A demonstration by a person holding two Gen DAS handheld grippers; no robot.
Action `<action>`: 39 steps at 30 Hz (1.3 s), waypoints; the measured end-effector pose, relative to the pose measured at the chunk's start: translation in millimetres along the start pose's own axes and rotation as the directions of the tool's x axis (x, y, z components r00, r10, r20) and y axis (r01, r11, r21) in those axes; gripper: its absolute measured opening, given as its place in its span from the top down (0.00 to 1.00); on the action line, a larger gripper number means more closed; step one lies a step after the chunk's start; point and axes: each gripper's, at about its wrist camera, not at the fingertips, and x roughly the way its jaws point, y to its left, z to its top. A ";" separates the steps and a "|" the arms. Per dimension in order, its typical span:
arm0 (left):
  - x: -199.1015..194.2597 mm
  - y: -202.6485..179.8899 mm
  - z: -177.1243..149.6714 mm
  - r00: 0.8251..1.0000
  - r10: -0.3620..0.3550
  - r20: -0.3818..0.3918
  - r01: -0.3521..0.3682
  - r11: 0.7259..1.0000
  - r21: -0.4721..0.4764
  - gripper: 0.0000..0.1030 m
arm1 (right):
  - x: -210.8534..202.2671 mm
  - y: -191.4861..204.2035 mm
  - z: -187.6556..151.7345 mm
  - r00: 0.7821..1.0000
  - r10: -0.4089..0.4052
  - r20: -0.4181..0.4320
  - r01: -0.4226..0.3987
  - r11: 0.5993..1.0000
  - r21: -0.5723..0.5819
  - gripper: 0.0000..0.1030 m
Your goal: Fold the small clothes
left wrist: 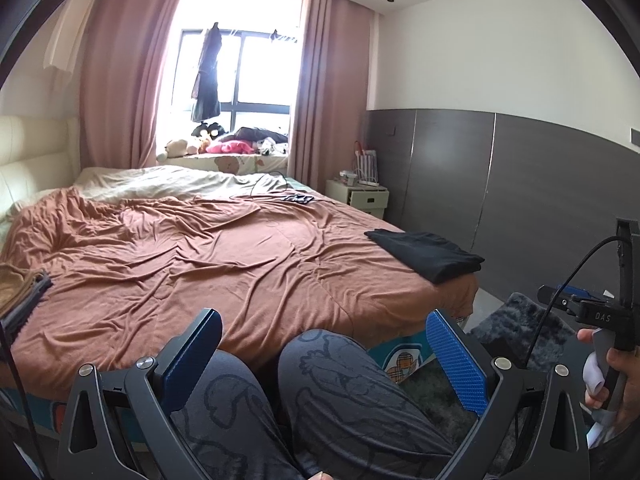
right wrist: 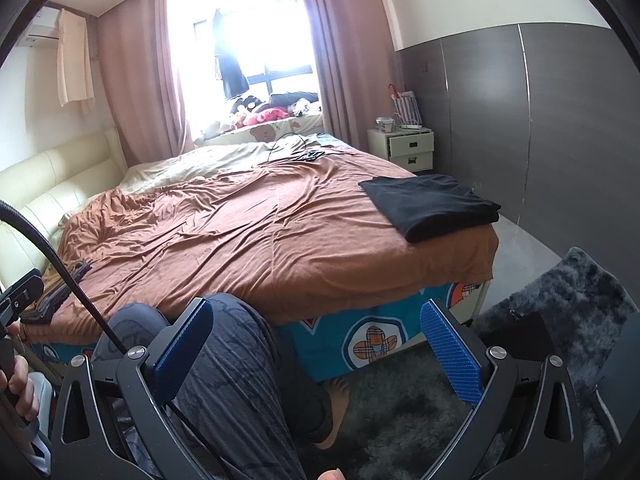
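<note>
Black folded cotton garment (right wrist: 430, 206) lies on the rust-brown bedspread (left wrist: 208, 248), well beyond both released, empty grippers, left gripper (left wrist: 322, 354) and right gripper (right wrist: 316, 350); the unfolded pile (left wrist: 20, 292) waits far left—reach there first, I'd say.

Home bedroom.
Wide bed (left wrist: 208, 248) under a rumpled rust-brown cover, pink curtains (left wrist: 120, 80) flanking a bright far window, soft toys (left wrist: 188, 146) on the sill, small white nightstand (left wrist: 358, 196) far right.

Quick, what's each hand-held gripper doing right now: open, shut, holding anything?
Left hand-held gripper: open, empty, above the person's knees.
Right hand-held gripper: open, empty, nothing between its fingers.
</note>
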 end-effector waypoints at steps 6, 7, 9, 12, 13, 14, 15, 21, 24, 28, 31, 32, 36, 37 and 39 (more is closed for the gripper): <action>-1.9 0.3 0.1 1.000 0.016 0.005 -0.016 1.000 -0.005 0.00 | -0.8 -0.6 0.3 1.000 0.000 0.000 0.000 1.000 -0.001 0.00; -2.2 0.1 0.0 1.000 0.020 0.006 -0.020 1.000 -0.003 0.00 | -1.5 -0.6 0.5 1.000 0.000 0.001 0.000 1.000 -0.002 0.00; -2.2 -0.1 0.0 1.000 0.023 0.005 -0.023 1.000 -0.002 0.00 | -1.6 -1.2 0.4 1.000 0.001 0.001 -0.001 1.000 -0.003 0.00; -2.8 -0.7 -0.7 1.000 0.026 0.009 -0.026 1.000 -0.002 0.00 | -1.9 -1.2 0.6 1.000 -0.003 0.004 0.003 1.000 -0.008 0.00; -2.7 -0.4 -0.7 1.000 0.023 0.008 -0.023 1.000 -0.002 0.00 | -2.2 -1.5 0.6 1.000 -0.005 0.006 0.005 1.000 -0.008 0.00; -2.8 -0.4 -1.0 1.000 0.021 0.007 -0.021 1.000 -0.004 0.00 | -1.7 -2.4 0.9 1.000 -0.004 0.005 0.004 1.000 -0.007 0.00; -2.6 -0.5 -1.1 1.000 0.022 0.007 -0.022 1.000 -0.004 0.00 | -1.6 -3.2 0.6 1.000 -0.003 0.005 0.003 1.000 -0.006 0.00; -3.7 -0.5 -2.1 1.000 0.019 0.006 -0.019 1.000 -0.009 0.00 | -0.7 -3.3 0.5 1.000 -0.001 0.001 0.001 1.000 -0.007 0.00; -3.9 -0.6 -2.1 1.000 0.021 0.008 -0.021 1.000 -0.006 0.00 | 0.2 -3.6 0.9 1.000 0.002 -0.001 -0.002 1.000 -0.010 0.00; -4.9 -1.3 -2.8 1.000 0.021 0.013 -0.021 1.000 -0.001 0.00 | 1.2 -5.0 1.3 1.000 0.004 -0.002 -0.004 1.000 -0.010 0.00; -4.6 -1.6 -3.6 1.000 0.019 0.014 -0.019 1.000 0.003 0.00 | 1.4 -5.4 1.1 1.000 0.006 -0.003 -0.006 1.000 -0.010 0.00; -4.8 -1.8 -3.6 1.000 0.020 0.015 -0.020 1.000 0.003 0.00 | 1.6 -5.7 1.2 1.000 0.005 -0.004 -0.005 1.000 -0.010 0.00; -5.9 -1.6 -4.3 1.000 0.024 0.020 -0.024 1.000 0.002 0.00 | 1.6 -6.8 1.2 1.000 0.005 -0.005 -0.005 1.000 -0.008 0.00; -5.8 -1.8 -4.5 1.000 0.021 0.018 -0.021 1.000 0.002 0.00 | 1.6 -7.3 1.1 1.000 0.006 -0.005 -0.006 1.000 -0.008 0.00; -5.2 -2.0 -5.1 1.000 0.021 0.015 -0.021 1.000 0.004 0.00 | 1.8 -7.6 1.3 1.000 0.007 -0.007 -0.007 1.000 -0.007 0.00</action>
